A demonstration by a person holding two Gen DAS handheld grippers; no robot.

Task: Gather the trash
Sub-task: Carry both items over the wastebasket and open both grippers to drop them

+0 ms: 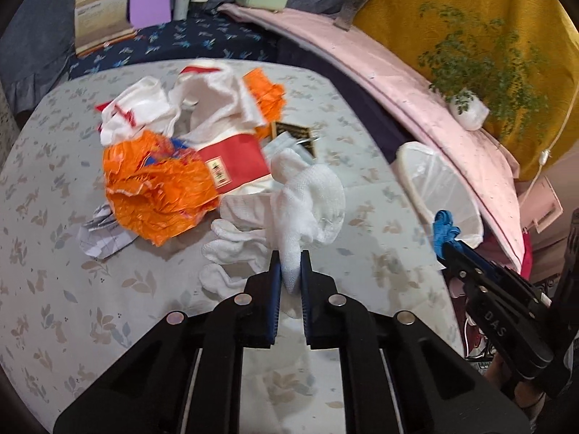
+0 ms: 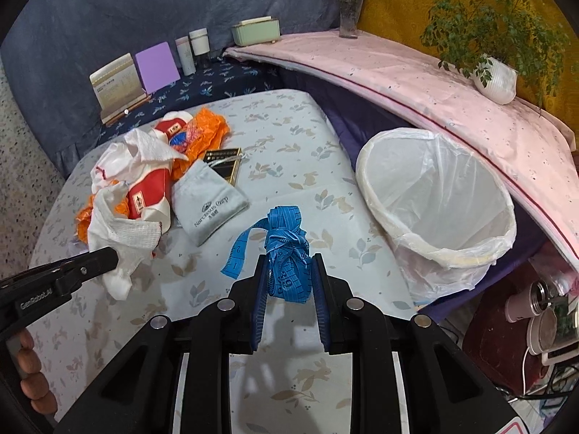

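Your left gripper (image 1: 290,271) is clamping a white knit glove (image 1: 307,199), jaws nearly closed on the fabric, the rest of it draping toward the table's middle. Your right gripper (image 2: 289,275) is pinching a knotted blue measuring tape (image 2: 286,249), jaws narrowly apart with the bundle filling the gap, one loose end hanging to the side. Both are sitting above the table (image 2: 289,137) near its front edge. Further in, a grey drawstring pouch (image 2: 208,204) is lying flat mid-table, touching a black-and-gold box (image 2: 224,164). Orange wrappers (image 1: 155,188), white cloth and a red-and-white bag (image 1: 231,161) are piling toward the far left corner. The lined trash bin (image 2: 438,209) is standing just beside the table's right edge.
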